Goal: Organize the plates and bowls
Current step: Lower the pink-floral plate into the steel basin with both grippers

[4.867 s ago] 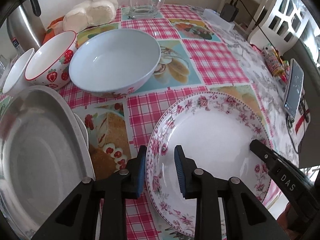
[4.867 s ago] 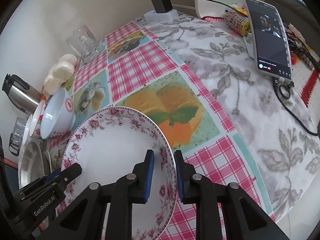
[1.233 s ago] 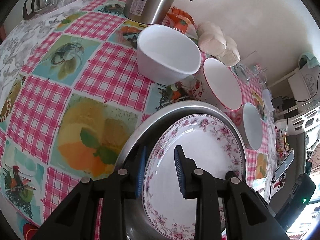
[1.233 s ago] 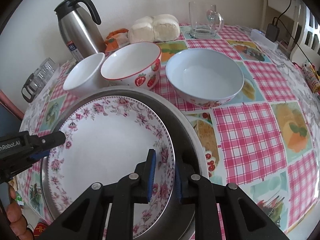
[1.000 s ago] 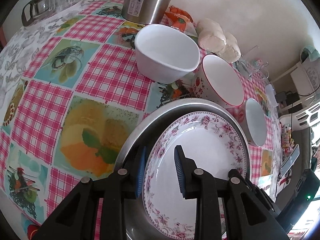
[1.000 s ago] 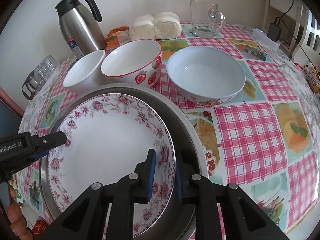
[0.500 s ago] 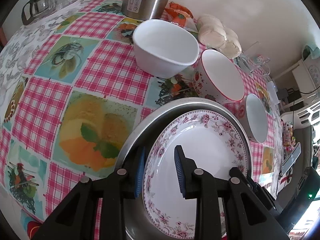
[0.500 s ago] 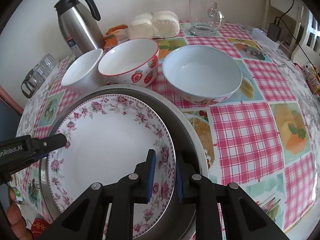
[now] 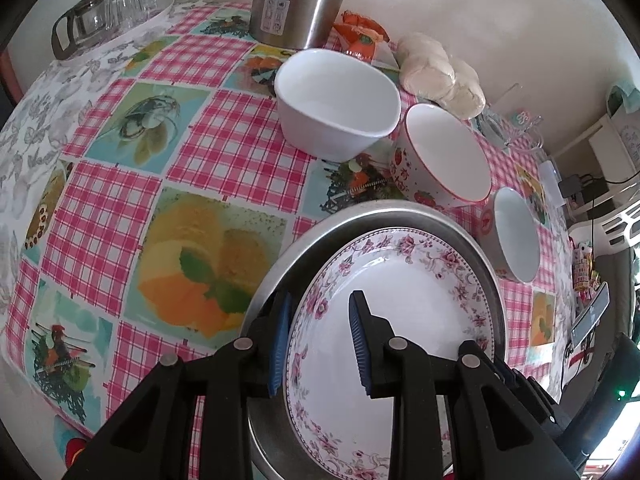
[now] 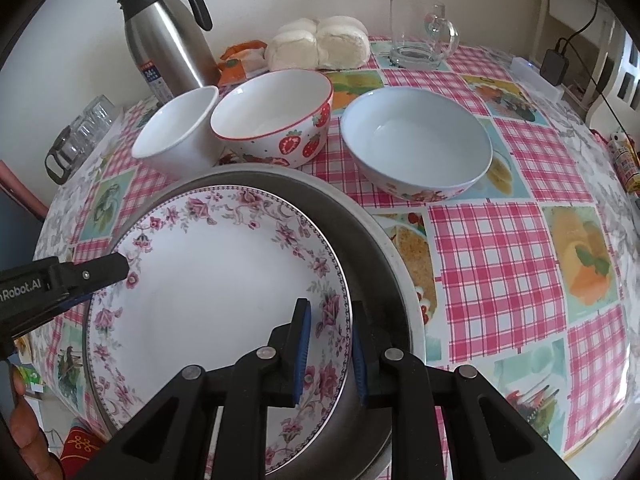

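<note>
A white floral plate (image 9: 400, 300) (image 10: 208, 280) lies inside a larger metal plate (image 9: 312, 248) (image 10: 376, 240) near the table's front edge. My left gripper (image 9: 318, 336) is shut on the floral plate's left rim. On the opposite rim my right gripper (image 10: 329, 344) is shut too. In the right wrist view the left gripper's fingertip (image 10: 100, 272) shows at the plate's far edge. Behind the plates stand three bowls in a row: a plain white bowl (image 9: 336, 120) (image 10: 176, 136), a strawberry bowl (image 9: 444, 156) (image 10: 272, 116) and a pale blue bowl (image 9: 516, 236) (image 10: 416, 148).
A steel thermos jug (image 9: 296, 0) (image 10: 164, 40), white buns (image 10: 320, 42) and a glass mug (image 10: 420, 36) stand along the wall. Small glasses (image 9: 108, 12) sit at the far left corner. A phone (image 9: 590, 316) lies at the right edge. A person's fingers (image 10: 24, 432) show at lower left.
Since the earliest frames both grippers have carried the floral plate from the bare tablecloth over into the metal plate. Over the last second it has hardly shifted.
</note>
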`<move>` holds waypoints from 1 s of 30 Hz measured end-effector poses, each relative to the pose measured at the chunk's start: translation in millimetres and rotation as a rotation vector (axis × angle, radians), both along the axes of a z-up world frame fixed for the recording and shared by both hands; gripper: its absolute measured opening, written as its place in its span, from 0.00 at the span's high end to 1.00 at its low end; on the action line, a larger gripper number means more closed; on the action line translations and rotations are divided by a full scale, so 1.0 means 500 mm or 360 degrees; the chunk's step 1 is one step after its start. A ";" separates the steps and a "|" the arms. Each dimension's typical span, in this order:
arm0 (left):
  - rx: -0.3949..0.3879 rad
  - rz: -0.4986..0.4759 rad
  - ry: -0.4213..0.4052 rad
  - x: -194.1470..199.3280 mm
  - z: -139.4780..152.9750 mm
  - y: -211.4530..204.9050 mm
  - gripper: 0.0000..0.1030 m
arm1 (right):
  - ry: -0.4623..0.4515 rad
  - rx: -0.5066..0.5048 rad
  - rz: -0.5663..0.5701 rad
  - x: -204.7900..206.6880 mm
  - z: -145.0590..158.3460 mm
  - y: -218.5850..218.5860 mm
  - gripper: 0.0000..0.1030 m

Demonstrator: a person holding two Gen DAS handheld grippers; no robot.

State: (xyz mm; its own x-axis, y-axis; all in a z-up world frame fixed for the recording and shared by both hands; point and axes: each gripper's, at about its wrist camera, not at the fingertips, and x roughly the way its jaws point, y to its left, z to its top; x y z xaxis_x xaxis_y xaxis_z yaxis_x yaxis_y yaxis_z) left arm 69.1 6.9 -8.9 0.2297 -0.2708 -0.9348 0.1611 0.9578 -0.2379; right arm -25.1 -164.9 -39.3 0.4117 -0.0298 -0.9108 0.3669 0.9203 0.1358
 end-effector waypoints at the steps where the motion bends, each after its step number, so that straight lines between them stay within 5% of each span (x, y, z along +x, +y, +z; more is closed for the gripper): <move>1: 0.0004 -0.0003 0.0009 0.000 -0.004 -0.001 0.72 | 0.0012 0.0003 0.0000 0.002 -0.003 0.000 0.78; 11: 0.0108 -0.0089 -0.0027 -0.012 -0.023 -0.038 0.64 | 0.0017 -0.0045 0.0035 0.001 -0.007 0.006 0.76; 30: 0.0002 -0.0068 -0.0036 0.006 -0.031 -0.036 0.64 | -0.0029 -0.0055 0.0040 0.001 -0.010 0.003 0.76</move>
